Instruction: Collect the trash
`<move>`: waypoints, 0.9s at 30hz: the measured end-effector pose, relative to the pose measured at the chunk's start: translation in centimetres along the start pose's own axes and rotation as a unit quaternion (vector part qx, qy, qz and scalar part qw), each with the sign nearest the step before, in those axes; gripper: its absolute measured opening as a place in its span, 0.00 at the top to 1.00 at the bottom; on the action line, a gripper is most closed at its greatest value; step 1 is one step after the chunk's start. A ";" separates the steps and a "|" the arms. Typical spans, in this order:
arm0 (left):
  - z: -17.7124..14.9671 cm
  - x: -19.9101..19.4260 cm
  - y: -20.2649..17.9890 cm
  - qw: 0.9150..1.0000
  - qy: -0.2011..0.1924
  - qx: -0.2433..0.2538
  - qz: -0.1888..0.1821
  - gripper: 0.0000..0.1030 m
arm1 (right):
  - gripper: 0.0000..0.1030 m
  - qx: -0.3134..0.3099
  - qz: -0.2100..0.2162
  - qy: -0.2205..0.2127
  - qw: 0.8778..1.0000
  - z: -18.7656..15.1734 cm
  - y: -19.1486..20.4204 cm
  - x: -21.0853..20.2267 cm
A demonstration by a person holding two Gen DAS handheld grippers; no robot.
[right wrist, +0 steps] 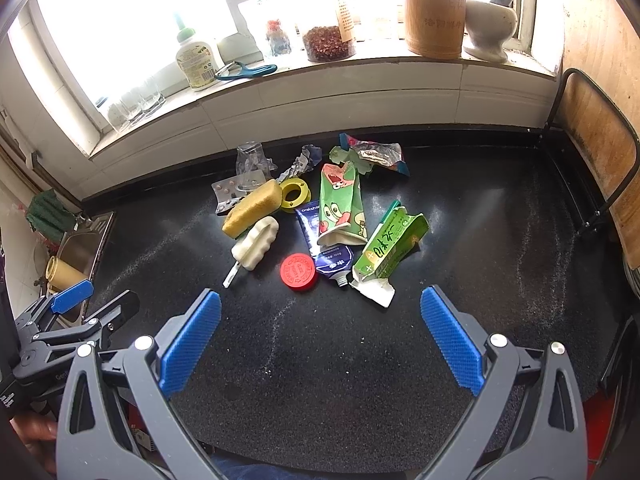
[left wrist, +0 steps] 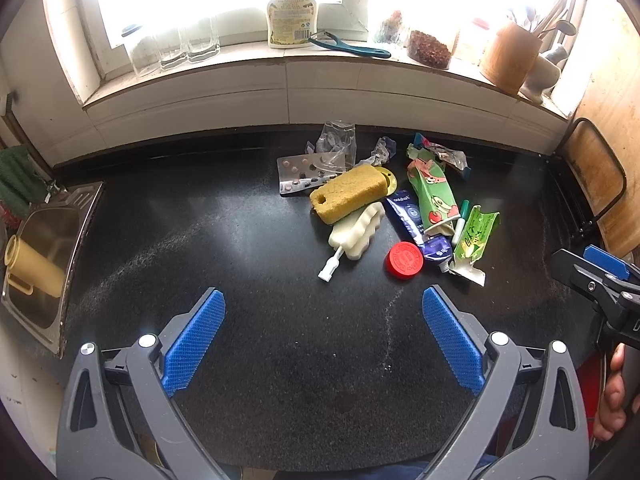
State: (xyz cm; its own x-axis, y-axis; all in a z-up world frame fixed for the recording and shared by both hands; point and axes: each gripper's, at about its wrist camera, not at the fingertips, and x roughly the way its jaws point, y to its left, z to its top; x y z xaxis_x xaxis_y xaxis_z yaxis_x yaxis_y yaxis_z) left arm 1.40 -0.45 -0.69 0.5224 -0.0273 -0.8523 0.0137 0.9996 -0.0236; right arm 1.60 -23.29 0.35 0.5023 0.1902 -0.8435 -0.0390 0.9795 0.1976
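We log the left gripper (left wrist: 323,336) first: jaws spread wide, blue pads empty, touching nothing, hanging over the bare near part of the black countertop (left wrist: 240,352). We log the right gripper (right wrist: 320,336) the same: jaws wide apart, holding nothing, over bare countertop, the trash just beyond its fingertips.

Trash, one loose heap toward the countertop's back edge, right of its middle:
- red round cap (right wrist: 299,271), nearest our jaws, flat on the surface.
- dark blue tube (right wrist: 334,259), nozzle toward us, just beside the cap.
- torn green carton (right wrist: 390,250), lying on its side at the right of the heap.
- green cartoon-printed pouch (right wrist: 340,204), overlapping the blue tube.
- white wavy sponge on a stick (right wrist: 258,242), at the left.
- yellow sponge block (right wrist: 252,208), resting partly on the white one.
- yellow ring (right wrist: 295,195), behind the sponge block.
- pill blister sheet (right wrist: 228,192), partly under the sponge block.
- crumpled clear plastic (right wrist: 250,158) and foil wrappers (right wrist: 378,152), nearest the back edge.

Containers: steel sink (left wrist: 48,240) at the countertop's left edge, holding a yellow cup (left wrist: 32,268) on its side. On the windowsill (left wrist: 320,60): wooden holder (right wrist: 434,12) with utensils standing in it, a jar of reddish dried bits (right wrist: 328,42), a soap bottle (left wrist: 293,12), empty glasses (left wrist: 176,48), a mortar with pestle (right wrist: 490,20).
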 end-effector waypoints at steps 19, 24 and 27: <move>4.4 11.7 -2.0 0.992 0.014 0.128 -0.015 0.07 | 0.06 -0.046 -0.027 0.031 0.998 4.4 -0.3 9.7; 6.9 17.7 -3.0 0.984 0.015 0.177 -0.023 0.07 | 0.07 -0.052 -0.045 0.068 0.995 7.2 -0.9 16.3; 8.2 20.3 -3.7 0.980 0.021 0.195 -0.033 0.07 | 0.07 -0.052 -0.048 0.090 0.993 8.5 -1.3 19.3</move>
State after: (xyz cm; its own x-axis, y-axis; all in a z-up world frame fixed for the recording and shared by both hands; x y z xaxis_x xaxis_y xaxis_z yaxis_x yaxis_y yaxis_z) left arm 18.92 -4.71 -13.63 0.4734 -0.0846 -0.8768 0.3753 0.9199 0.1139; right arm 18.67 -21.44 -11.95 0.3453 0.0948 -0.9337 -0.0912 0.9936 0.0672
